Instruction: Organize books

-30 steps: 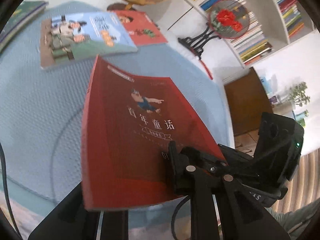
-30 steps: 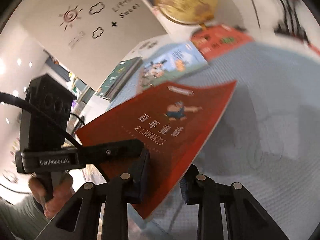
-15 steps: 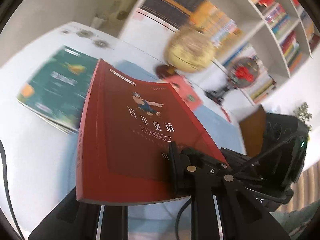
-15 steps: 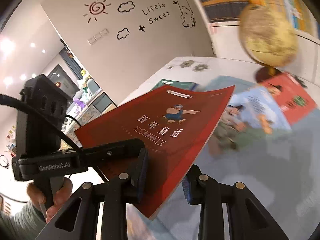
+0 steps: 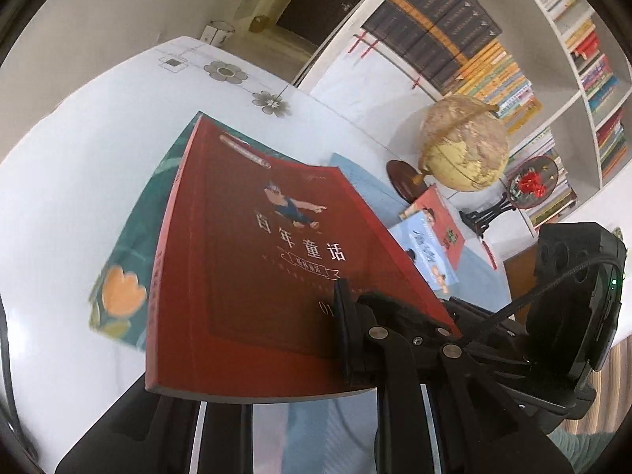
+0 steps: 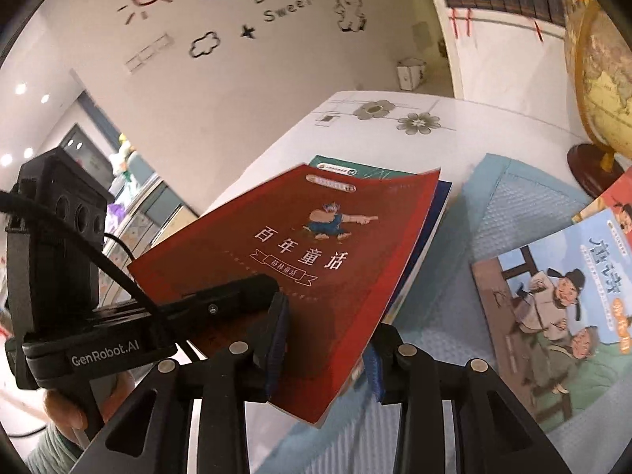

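1. Left wrist view: the left tool (image 5: 276, 359) is clamped on the near edge of the red book (image 5: 252, 268). One finger (image 5: 351, 335) presses on the cover near the lower right corner, and the other is hidden beneath. The book hangs tilted in the air, with its far end over the green book (image 5: 130, 260) that lies flat on the white bench (image 5: 71, 150). Holding it by one edge leaves the far edge free, which I judge suits laying it onto the green one to form a pile.

2. Same view, further right: the blue picture book (image 5: 428, 252) and another red one (image 5: 444, 217) lie on the blue mat (image 5: 363, 181) beside the globe (image 5: 466, 144). They look still unsorted. The right tool shows here as a black body at the red book's right edge.

3. Right wrist view: the right tool (image 6: 328, 351) straddles the red book (image 6: 316, 252) at its near corner. Its jaws have just been widening. The left pad (image 6: 276, 339) lies against the cover, while the right pad (image 6: 373, 367) stands beside the book's edge, and I cannot tell whether it touches. So this grip looks loosened, with the left tool (image 6: 221, 308), seen at the book's left edge, carrying the weight.

4. Same view: the green book (image 6: 347, 170) peeks out under the red one's far end, so the carry has reached the pile's place.
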The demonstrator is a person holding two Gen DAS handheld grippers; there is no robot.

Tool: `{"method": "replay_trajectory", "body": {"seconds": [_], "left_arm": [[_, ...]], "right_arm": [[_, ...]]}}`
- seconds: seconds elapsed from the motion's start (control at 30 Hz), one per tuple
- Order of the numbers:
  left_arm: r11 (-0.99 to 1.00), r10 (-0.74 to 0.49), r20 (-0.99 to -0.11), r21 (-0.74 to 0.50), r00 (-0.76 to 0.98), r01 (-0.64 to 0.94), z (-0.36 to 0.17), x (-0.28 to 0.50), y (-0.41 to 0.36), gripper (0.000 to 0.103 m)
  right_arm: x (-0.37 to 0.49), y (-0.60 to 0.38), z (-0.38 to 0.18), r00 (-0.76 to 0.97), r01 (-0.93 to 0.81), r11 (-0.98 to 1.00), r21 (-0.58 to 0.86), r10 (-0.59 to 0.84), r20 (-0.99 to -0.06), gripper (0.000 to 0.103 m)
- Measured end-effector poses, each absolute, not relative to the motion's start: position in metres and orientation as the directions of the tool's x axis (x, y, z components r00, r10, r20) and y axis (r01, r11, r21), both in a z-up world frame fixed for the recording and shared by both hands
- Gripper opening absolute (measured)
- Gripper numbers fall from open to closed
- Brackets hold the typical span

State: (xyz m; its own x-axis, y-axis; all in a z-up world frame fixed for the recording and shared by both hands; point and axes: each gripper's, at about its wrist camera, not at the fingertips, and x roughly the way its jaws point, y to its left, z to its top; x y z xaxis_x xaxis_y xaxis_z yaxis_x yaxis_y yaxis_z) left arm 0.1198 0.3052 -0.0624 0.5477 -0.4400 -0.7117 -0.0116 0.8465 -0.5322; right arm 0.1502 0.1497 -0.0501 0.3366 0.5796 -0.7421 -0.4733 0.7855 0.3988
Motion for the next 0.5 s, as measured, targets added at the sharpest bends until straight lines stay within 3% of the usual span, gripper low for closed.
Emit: {"method": "replay_trajectory", "body": {"seconds": [0.07,0.27,0.37,0.4,0.5], "left_arm": [[0.836,-0.453,-0.718,-0.548,0.528,-0.028,-0.069,0.129,0.311,0.019],[0.868,-0.339,-0.847,-0.449,0.409,-0.21,-0.091,0.137,0.331,0.044],[0.85,-0.327,-0.857,-0.451,0.399,-0.273,-0.094,0.123,0.343,0.042],[0.852,-0.313,-0.863,-0.44,0.396,-0.285,-0.093,0.119,0.345,0.042],[0.881,-0.248,-0.89,-0.371,0.382,-0.293,-0.091,0.105,0.343,0.042]], "right_arm": [[0.157,0.154,-0.054,0.333,-0.441,0.792,0.423,0.582,-0.742,0.034],[0.169,0.167,-0.082,0.26,-0.377,0.815,0.441,0.55,-0.794,0.035],[0.166,0.17,-0.088,0.251,-0.395,0.808,0.436,0.552,-0.795,0.041],[0.165,0.171,-0.088,0.256,-0.407,0.812,0.42,0.542,-0.801,0.048],[0.163,0.17,-0.092,0.24,-0.417,0.822,0.387,0.51,-0.826,0.051]]}}
